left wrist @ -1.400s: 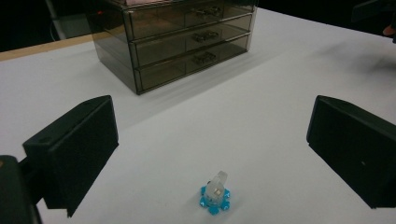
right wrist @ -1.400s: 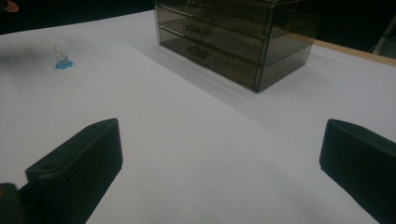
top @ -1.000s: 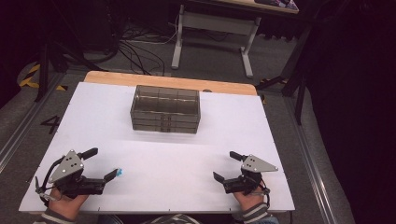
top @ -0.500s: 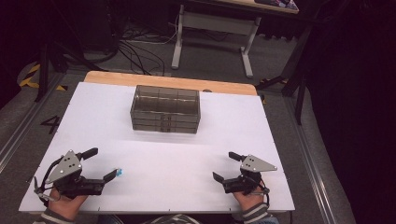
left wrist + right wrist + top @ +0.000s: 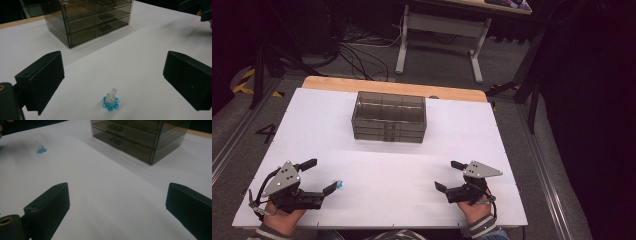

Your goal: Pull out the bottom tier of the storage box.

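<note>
Between the left gripper's (image 5: 112, 75) spread fingers a tiny charm (image 5: 111, 100) stands, probably light, rigid, best pinched by its clear top; right gripper (image 5: 117, 207) released.

ring (image 5: 110, 100): blue base, clear top | drawer box (image 5: 389, 116): smoky grey | table (image 5: 362, 200): white | fingers (image 5: 42, 77): black

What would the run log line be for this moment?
left hand-held gripper: open, around blue ring | right hand-held gripper: open, empty | drawer box: shut

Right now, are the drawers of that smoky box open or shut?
Shut: all three fronts of the drawer box sit flush, handles in line.
</note>
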{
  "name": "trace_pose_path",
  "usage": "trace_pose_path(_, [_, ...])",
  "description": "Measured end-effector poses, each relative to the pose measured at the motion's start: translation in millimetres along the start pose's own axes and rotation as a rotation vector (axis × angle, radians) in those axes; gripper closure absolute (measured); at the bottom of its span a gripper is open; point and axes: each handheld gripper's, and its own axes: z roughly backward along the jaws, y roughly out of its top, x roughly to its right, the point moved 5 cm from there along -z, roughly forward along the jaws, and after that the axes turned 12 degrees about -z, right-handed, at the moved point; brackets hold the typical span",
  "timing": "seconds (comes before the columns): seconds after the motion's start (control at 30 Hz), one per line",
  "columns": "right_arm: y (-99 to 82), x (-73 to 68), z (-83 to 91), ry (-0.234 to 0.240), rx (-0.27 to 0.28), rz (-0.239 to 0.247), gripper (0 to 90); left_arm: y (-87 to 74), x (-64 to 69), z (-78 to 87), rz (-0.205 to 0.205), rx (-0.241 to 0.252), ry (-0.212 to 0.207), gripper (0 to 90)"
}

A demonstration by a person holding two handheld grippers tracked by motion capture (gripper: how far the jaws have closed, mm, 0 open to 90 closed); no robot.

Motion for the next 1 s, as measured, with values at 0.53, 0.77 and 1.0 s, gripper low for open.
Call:
trace_pose_path(0.53, [34.1,-24.2,-28.6,0.060,-0.038,0.044,6.3,-0.8,-1.5,0.2,0.003,-0.009,0.002,4.0])
trace_pose_path(0.77, [41.4,-32.1,-44.2,0.084,-0.044,0.067,6.3,-1.0,-2.0,0.2,0.009,-0.008,0.004,4.1])
trace_pose_path(1.0, [48.4,-42.4,-57.9,0.103,-0.031,0.101,7.2,-1.3,-2.4,-0.6,0.006,-0.012,0.004,4.1])
